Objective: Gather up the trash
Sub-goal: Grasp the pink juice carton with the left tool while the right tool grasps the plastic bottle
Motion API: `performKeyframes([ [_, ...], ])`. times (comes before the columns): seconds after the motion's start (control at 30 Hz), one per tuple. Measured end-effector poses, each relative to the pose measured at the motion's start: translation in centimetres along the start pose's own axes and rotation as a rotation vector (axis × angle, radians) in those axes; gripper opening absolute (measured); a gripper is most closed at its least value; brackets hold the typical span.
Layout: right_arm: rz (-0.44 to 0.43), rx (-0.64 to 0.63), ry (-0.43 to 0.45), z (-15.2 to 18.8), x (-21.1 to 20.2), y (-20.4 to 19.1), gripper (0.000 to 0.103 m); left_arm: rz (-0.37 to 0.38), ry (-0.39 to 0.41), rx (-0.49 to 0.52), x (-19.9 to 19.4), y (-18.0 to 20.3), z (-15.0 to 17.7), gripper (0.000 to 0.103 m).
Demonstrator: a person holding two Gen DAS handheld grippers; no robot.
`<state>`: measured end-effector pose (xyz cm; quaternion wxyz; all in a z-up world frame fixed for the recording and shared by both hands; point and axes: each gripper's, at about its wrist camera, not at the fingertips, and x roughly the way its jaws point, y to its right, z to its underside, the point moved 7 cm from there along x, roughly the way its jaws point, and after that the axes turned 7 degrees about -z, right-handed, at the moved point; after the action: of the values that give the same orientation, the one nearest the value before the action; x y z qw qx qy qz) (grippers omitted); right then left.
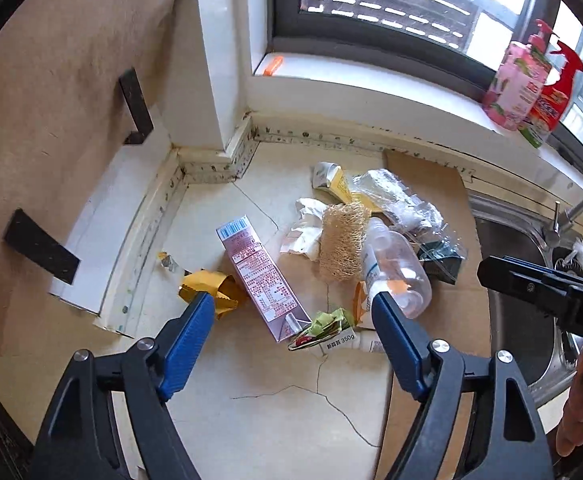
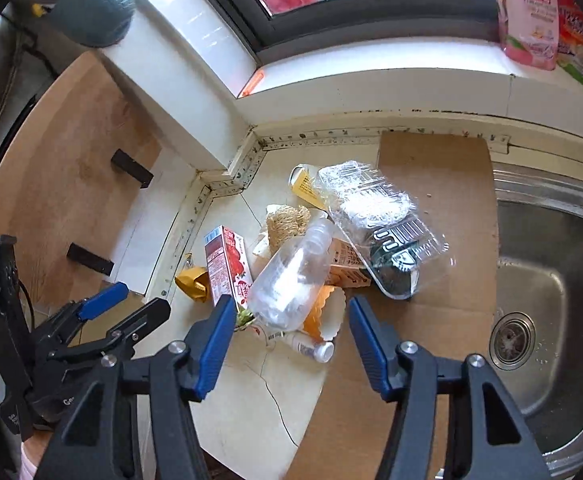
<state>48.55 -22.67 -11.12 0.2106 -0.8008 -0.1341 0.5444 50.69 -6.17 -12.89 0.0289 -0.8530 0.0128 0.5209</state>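
Observation:
A pile of trash lies on the cream counter by the corner. It holds a pink carton, a clear plastic bottle, a loofah, a yellow wrapper, a clear plastic tray, white tissue and a small white bottle. My left gripper is open above the carton's near end. My right gripper is open just above the clear bottle. The left gripper also shows at the left of the right wrist view.
A steel sink with a tap lies to the right. A cardboard sheet lies under part of the pile. Pink and red bottles stand on the windowsill. A cardboard-covered wall with black brackets stands to the left.

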Motion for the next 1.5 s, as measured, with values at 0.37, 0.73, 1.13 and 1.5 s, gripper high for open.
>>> performKeyframes([
  [0.37, -0.095, 0.162, -0.271, -2.1, 10.3, 3.2, 0.059, 0.035, -0.236, -0.178, 10.8, -1.0, -0.2, 0.073],
  [0.73, -0.188, 0.241, -0.331, -1.8, 12.8, 2.6, 0.058, 0.020, -0.297, -0.223, 14.2, -1.5, 0.7, 0.040],
  [1.13, -0.275, 0.203, -0.265, -1.1, 8.2, -0.3, 0.057, 0.031, -0.215, -0.159, 7.8, -1.5, 0.9, 0.037],
  [1.5, -0.286, 0.180, -0.170, 5.6, 0.9, -2.1, 0.056, 0.085, -0.099, 0.027, -2.0, -0.1, 5.4, 0.037],
])
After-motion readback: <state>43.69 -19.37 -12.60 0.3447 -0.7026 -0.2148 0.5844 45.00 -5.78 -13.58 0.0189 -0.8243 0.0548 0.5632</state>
